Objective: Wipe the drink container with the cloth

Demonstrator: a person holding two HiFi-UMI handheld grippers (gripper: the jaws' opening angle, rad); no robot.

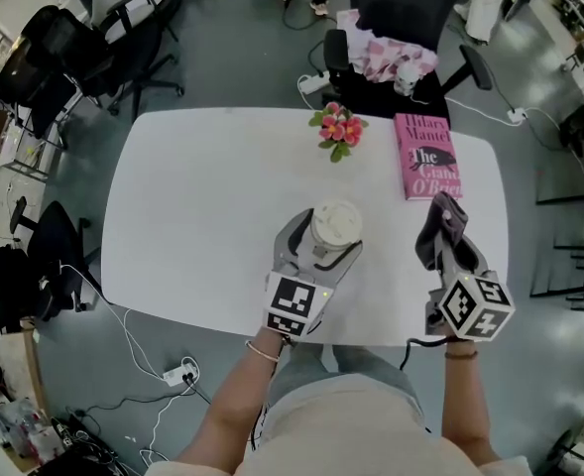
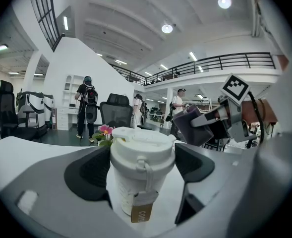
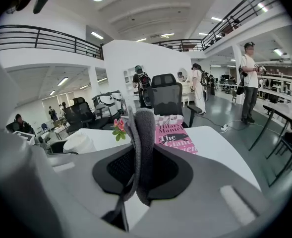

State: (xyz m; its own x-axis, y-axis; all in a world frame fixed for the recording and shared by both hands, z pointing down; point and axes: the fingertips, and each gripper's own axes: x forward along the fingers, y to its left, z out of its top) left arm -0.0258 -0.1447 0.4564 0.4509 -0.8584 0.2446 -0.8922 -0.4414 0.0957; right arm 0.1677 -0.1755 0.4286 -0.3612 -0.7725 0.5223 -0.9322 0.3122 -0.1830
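Head view: my left gripper (image 1: pixel 323 242) sat at lower centre of the frame w/ its jaws spread wide and closed on the drink container (image 1: pixel 335 224), a white lidded cup near the front edge of the desk (image 1: pixel 192 216). My right gripper (image 1: pixel 447 234) was at lower right, apart from the cup, jaws nearly together on the dark cloth (image 1: pixel 438 220). Pink book (image 1: pixel 427 155) and flowers (image 1: pixel 337 127) lay further up the frame.

Left gripper view: pads bore on the drink container (image 2: pixel 142 157) on both sides, high up near the lid. A tag (image 2: pixel 142 209) hung down its front. Lid was on, so contents were hidden; couldn't tell full or empty, nor whether the base rested on the desk. Right gripper (image 2: pixel 220 120) w/ cloth (image 2: pixel 188 125) was at upper right, not touching yet.

Right gripper view: cloth (image 3: pixel 142 148) was a thin upright fold pinched between my jaws; cup (image 3: pixel 79 143) at mid left, book (image 3: pixel 174 138) just behind the cloth.

Risks, as I judged: a sideways wipe could twist or tip the cup in that high grip. Pressing near the lid could pop it, and any liquid would reach the book. The narrow pinch could let the cloth drag out when rubbed.
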